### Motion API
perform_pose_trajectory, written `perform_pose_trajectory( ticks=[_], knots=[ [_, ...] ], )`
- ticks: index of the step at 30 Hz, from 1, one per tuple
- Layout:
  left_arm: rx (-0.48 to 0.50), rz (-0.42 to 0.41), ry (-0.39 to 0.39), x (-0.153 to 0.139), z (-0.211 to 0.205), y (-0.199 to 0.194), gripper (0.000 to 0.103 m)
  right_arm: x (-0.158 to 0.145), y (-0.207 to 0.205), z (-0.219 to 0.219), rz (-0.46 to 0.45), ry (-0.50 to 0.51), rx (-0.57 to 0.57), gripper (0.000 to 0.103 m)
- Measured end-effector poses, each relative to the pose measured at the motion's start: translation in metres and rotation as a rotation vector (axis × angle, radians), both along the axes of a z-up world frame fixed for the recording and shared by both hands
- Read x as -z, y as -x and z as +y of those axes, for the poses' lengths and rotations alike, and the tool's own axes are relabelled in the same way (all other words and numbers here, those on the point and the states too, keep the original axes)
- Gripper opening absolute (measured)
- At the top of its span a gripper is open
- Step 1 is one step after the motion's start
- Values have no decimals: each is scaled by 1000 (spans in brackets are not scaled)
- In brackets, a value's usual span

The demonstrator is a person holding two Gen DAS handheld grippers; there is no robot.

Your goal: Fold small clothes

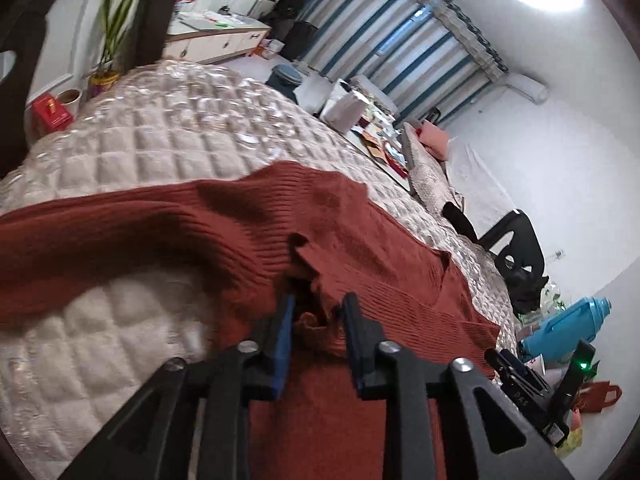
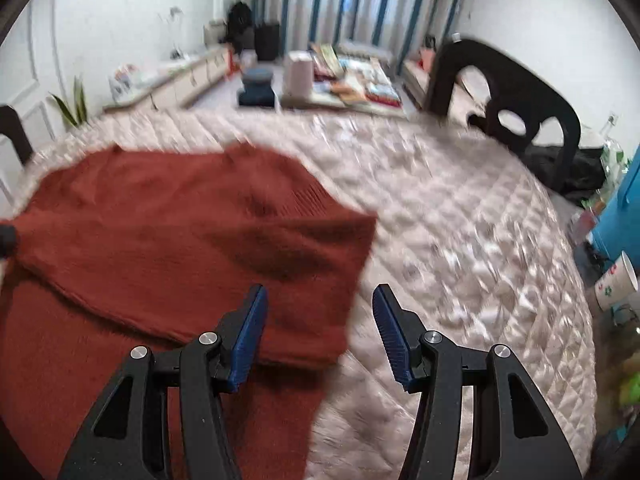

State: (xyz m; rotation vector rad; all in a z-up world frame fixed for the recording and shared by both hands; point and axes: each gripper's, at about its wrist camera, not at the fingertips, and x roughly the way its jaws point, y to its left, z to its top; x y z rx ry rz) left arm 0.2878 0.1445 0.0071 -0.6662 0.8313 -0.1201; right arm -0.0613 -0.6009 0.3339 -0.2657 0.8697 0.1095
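Observation:
A rust-red knitted sweater (image 1: 200,232) lies spread on the quilted beige cover (image 1: 160,128), with one part folded over the rest. My left gripper (image 1: 319,300) is low over it, its blue pads apart. A crumpled fold of the knit sits in the gap between them, and the pads do not press on it. In the right wrist view the sweater (image 2: 160,232) fills the left half of the cover (image 2: 440,220). My right gripper (image 2: 320,290) hangs open above the sweater's right edge, one finger over the knit and the other over bare quilt, holding nothing.
A dark chair (image 2: 520,92) stands at the far right edge of the quilted surface. A paper cup (image 2: 616,284) and a blue thermos (image 1: 568,320) sit on the floor beyond the right edge. A potted plant (image 1: 112,24) and a red box (image 1: 50,112) are past the far left edge.

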Motion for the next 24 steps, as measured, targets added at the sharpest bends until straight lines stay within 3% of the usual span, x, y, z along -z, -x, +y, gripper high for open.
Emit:
perform_pose_trajectory(
  ticks=[4, 9, 12, 18, 24],
  knots=[
    [-6, -13, -14, -7, 14, 14, 54, 24, -14, 17, 121, 63, 8, 55],
    [4, -28, -74, -22, 31, 36, 68, 8, -2, 33, 64, 78, -22, 55],
    [10, -36, -108, -30, 41, 52, 80, -9, 16, 55, 20, 18, -133, 55],
    [-24, -29, -198, -37, 65, 89, 83, -23, 46, 117, 25, -115, -359, 55],
    [-92, -20, -332, -43, 93, 144, 86, -10, 72, 179, 69, -162, -561, 55]
  ],
)
